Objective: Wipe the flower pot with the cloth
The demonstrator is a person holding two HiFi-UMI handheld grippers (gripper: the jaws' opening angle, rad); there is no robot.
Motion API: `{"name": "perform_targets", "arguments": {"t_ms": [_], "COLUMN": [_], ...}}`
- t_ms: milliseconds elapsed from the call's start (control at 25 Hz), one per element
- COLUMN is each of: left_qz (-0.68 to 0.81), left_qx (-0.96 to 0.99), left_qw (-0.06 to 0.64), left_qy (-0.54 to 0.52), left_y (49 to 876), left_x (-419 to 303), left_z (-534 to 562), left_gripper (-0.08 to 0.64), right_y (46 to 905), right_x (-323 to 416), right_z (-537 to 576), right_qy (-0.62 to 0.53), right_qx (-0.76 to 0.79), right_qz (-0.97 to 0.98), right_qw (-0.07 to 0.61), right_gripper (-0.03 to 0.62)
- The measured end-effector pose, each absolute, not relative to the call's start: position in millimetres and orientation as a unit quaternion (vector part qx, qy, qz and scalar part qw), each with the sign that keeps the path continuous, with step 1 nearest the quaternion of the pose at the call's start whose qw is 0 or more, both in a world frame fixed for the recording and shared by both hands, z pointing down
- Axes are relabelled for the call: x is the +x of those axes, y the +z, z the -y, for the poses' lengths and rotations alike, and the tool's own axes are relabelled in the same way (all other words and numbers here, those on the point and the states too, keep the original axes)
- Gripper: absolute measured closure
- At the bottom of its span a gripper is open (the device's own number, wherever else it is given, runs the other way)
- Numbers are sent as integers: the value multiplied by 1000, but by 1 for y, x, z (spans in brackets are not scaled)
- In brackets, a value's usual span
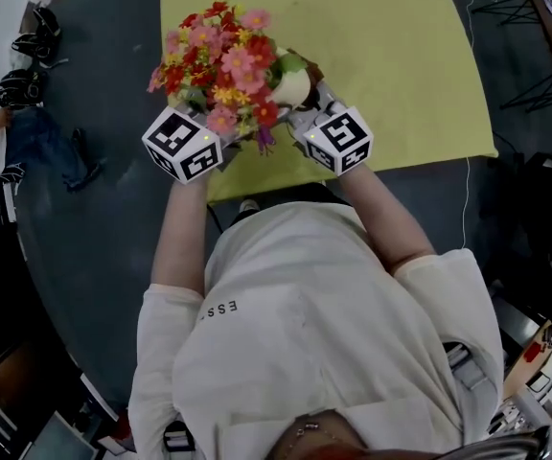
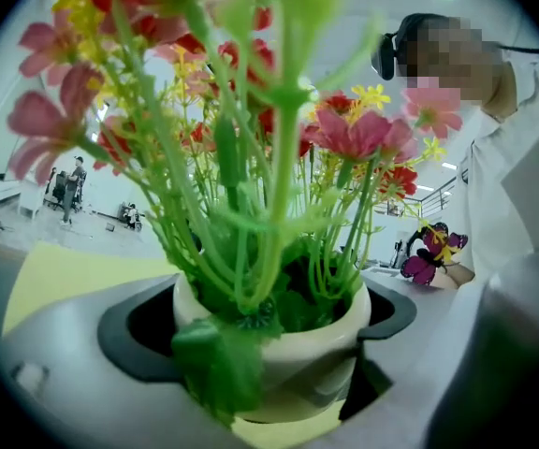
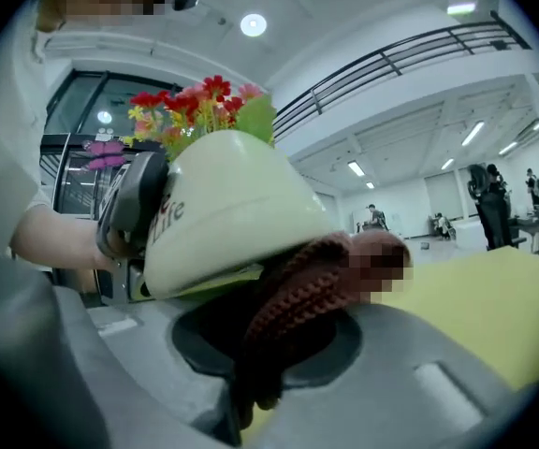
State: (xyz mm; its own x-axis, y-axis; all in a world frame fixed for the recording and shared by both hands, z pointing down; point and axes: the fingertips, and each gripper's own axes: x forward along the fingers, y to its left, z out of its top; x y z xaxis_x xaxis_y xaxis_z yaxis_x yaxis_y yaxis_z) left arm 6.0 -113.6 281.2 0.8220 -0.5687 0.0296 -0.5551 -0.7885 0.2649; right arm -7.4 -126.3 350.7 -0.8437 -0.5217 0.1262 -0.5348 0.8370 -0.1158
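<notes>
A cream flower pot [image 1: 293, 86] full of red, pink and yellow artificial flowers [image 1: 223, 60] is held over the yellow mat [image 1: 401, 56]. My left gripper [image 2: 265, 340] is closed wide on the pot [image 2: 298, 349], with a dark pad on each side of it. In the head view its marker cube [image 1: 182, 142] shows below the flowers. My right gripper [image 3: 269, 344] is shut on a brown knitted cloth [image 3: 298, 283], which presses against the lower side of the tilted pot [image 3: 232, 213]. The right gripper's cube [image 1: 338, 140] sits just right of the pot.
The mat lies on a dark round table [image 1: 94, 238]. Dark clothing and bags [image 1: 36, 132] lie at the table's left edge. A thin white cable [image 1: 466, 199] hangs at the right. A purple butterfly ornament [image 2: 433, 255] shows behind the flowers.
</notes>
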Motion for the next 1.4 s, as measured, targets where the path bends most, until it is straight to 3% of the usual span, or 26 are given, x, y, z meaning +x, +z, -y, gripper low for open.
{"name": "perform_targets", "arguments": {"t_ms": [480,720,1000,1400], "left_qz": [285,279,281,239], "left_qx": [948,950,955,954], "left_qw": [140,135,59,64], "left_qy": [-33,-26,75,169], "left_y": [285,297,362,491], "left_x": [4,-1,0,-5], "left_z": [114,112,104,98], "left_gripper": [-2,0,0,2], "right_y": [374,392,445,469], "right_x": [-46,-44,43,116], "right_z": [69,65,95,128], "right_qy": [73,88,127,185], "right_qx": [149,156,278,384], "right_qz": [983,979,932,880], "right_qw": [76,102,193,211], "right_gripper": [538,538,538,538]}}
